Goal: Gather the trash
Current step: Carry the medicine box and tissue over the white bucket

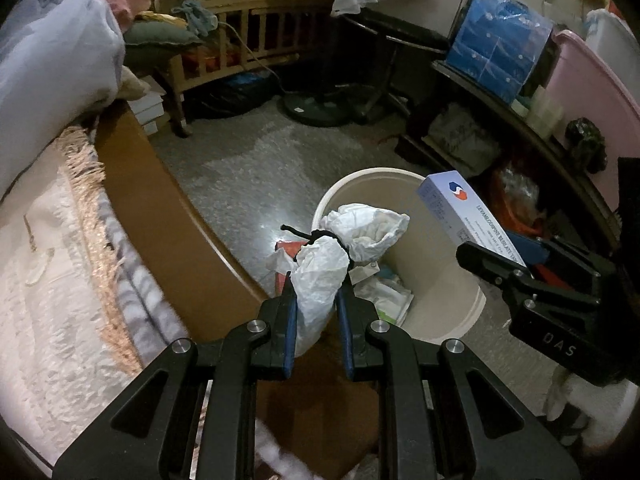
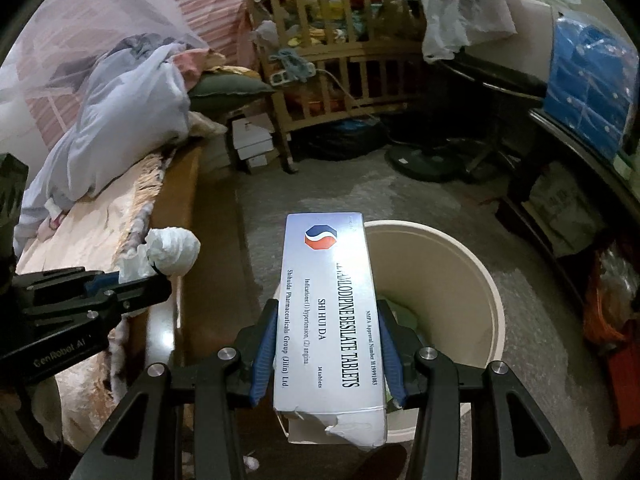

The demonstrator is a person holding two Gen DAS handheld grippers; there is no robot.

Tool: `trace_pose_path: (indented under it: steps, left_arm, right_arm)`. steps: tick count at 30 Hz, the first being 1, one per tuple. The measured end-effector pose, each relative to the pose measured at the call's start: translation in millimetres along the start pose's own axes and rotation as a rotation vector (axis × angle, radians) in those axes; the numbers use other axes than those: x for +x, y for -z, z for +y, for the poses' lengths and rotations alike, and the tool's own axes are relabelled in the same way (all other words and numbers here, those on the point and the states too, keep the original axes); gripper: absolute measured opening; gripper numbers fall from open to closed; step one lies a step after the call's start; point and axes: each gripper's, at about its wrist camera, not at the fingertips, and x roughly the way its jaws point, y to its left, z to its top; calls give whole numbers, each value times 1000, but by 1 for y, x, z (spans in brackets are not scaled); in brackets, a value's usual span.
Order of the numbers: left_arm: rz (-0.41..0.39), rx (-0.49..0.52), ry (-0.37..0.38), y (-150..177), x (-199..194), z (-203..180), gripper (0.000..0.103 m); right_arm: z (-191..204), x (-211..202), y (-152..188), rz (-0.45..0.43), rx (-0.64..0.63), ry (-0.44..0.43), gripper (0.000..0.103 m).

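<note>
My left gripper (image 1: 317,280) is shut on a crumpled white wrapper (image 1: 320,280) tied with a black band, held over the near rim of a cream trash bin (image 1: 440,280). That bin holds paper scraps. My right gripper (image 2: 328,320) is shut on a white tablet box (image 2: 328,312) with a red and blue logo, held above the bin (image 2: 460,280). In the left wrist view the box (image 1: 460,208) and right gripper (image 1: 500,264) hang over the bin's right side. The left gripper (image 2: 148,280) with the wrapper (image 2: 172,250) shows at the left of the right wrist view.
A bed (image 1: 60,280) with a fringed blanket and brown wooden side runs along the left. A wooden crib (image 2: 340,80) stands at the back, a fan base (image 1: 316,108) on the floor, and a dark shelf (image 1: 520,128) with a blue pack at right.
</note>
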Motion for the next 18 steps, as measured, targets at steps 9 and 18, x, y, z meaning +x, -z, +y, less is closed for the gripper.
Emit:
trace_pose_path:
  steps: [9,18]
  left_arm:
    - [22,17,14,-9,21,-12,15]
    - [50,12,56,-15,42,-22,15]
  right_arm:
    - [-18,8,1,14,37,9,45]
    - [-39,17,3,43,92,30,45]
